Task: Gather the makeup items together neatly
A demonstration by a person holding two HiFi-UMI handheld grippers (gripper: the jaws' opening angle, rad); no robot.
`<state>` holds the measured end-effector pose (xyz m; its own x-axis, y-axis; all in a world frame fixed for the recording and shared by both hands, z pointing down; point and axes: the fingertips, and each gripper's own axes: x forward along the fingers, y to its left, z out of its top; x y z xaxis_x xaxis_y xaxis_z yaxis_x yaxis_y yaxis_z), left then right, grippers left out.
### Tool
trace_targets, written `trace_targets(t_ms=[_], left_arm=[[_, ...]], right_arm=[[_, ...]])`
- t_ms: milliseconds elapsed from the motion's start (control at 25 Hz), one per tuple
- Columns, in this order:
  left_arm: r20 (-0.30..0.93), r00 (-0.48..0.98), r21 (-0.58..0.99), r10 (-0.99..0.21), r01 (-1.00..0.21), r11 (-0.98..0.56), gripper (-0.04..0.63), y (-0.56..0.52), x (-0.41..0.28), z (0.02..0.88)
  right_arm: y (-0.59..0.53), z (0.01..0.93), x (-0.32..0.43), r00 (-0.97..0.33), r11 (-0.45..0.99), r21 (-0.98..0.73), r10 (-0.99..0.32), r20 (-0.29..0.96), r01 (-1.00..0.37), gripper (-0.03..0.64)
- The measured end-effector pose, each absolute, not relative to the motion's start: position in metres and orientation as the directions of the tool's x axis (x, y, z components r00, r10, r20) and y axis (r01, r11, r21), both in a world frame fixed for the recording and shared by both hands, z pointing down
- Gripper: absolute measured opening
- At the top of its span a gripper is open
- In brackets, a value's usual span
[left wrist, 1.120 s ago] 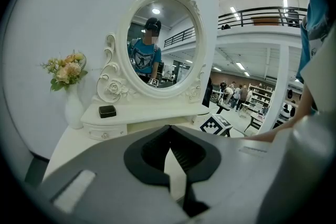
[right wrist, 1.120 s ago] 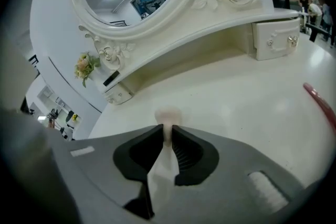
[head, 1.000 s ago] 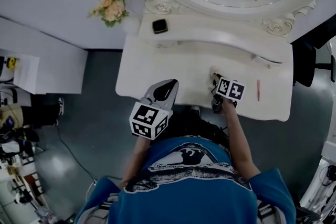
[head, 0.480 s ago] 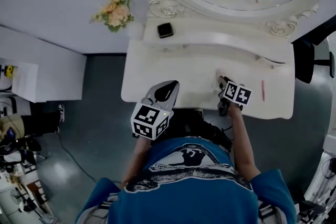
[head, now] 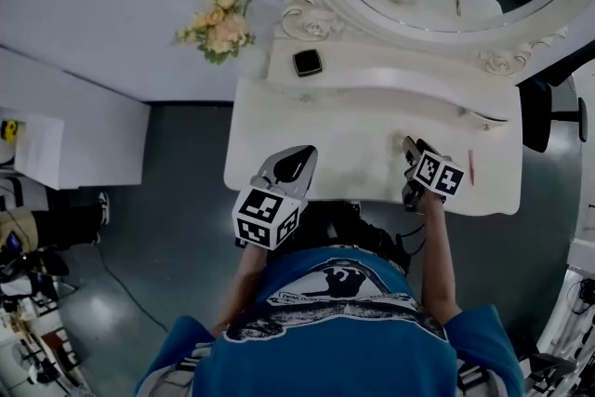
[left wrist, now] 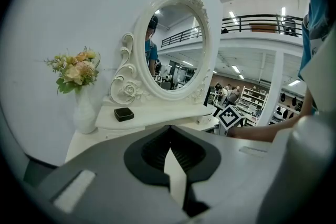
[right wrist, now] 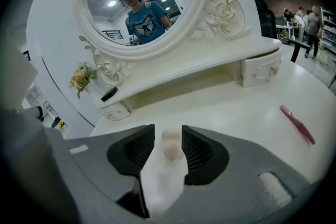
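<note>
**Freed tube may tip over**

The right gripper [right wrist: 169,136] has just been opening. Its jaws are half apart, with a pale, blurred tube [right wrist: 170,148] between them on the table [right wrist: 236,107], not pressed. A jaw brushing it could knock it down. The left gripper [left wrist: 169,134] is closed and empty. The pink stick [right wrist: 297,124] lies well apart.

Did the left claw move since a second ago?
Yes. The left claw slid left, judged against the black box on the shelf.

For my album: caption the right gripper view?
Right gripper, jaws just opening, a pale object between them, white dressing table beyond.
</note>
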<state>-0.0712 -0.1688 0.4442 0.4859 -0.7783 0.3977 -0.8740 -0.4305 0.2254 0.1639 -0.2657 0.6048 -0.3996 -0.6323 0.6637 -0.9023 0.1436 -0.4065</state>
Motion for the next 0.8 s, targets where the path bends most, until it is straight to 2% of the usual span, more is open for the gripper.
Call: trace_targets(t_ms=[240,440,640,800], left_arm=[[0.380,0.459,0.234,-0.803,-0.888,-0.397,0.011,-0.168,-0.091,0.442],[0.375,0.428,0.240,-0.822,-0.901,-0.360,0.011,-0.163,-0.109,0.441],[0.371,0.378,0.241,-0.848,-0.921,-0.305,0.011,-0.158,-0.131,0.439],[0.369,0.334,0.239,-0.867,-0.936,-0.258,0.011,-0.151,-0.150,0.439]], right_arm=[[-0.289,0.564,0.127,-0.459,0.288,-0.363,-0.645,0.611,-0.886,0.164],[-0.313,0.540,0.070,-0.512,0.472,-0.237,-0.623,0.592,-0.849,0.178],[-0.329,0.530,-0.002,-0.555,0.669,-0.045,-0.575,0.601,-0.742,0.208],[-0.342,0.527,-0.059,-0.588,0.752,0.035,-0.542,0.600,-0.658,0.225]])
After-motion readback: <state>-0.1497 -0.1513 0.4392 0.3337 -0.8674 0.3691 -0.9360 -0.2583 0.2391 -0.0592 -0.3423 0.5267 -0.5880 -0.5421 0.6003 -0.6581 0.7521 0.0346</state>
